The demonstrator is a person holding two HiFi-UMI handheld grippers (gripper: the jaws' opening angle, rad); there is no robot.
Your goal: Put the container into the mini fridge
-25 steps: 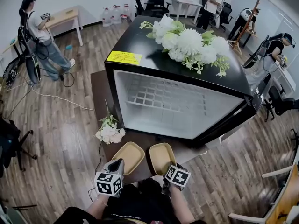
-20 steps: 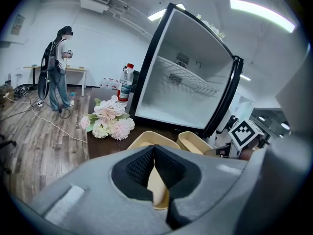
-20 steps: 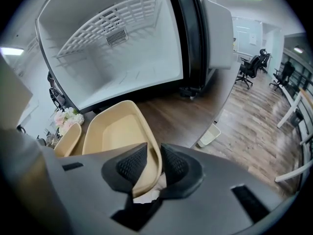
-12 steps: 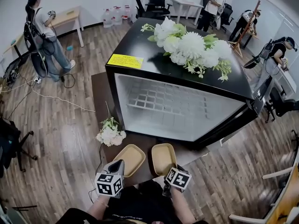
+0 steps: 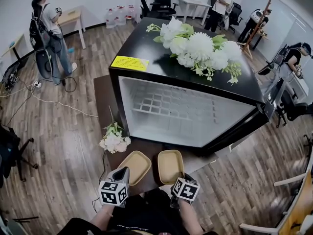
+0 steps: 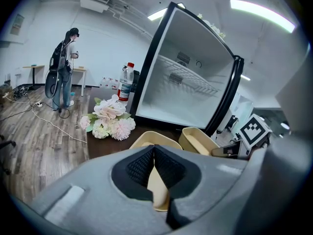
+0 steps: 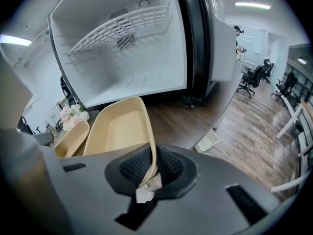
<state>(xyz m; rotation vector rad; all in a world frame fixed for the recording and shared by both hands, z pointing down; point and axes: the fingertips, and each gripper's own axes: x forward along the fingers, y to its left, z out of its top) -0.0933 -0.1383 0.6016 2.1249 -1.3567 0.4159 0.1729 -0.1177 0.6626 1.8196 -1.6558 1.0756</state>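
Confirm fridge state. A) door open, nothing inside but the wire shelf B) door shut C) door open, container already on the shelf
A: the mini fridge stands open with only its wire shelf inside; the left container and the right container are outside, in front of it.

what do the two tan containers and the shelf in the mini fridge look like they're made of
The left container and the right container: likely moulded pulp or thin plastic; matte beige, thin walls, no shine. The shelf: probably white-coated wire; an open grid of thin bars with a smooth, even finish.
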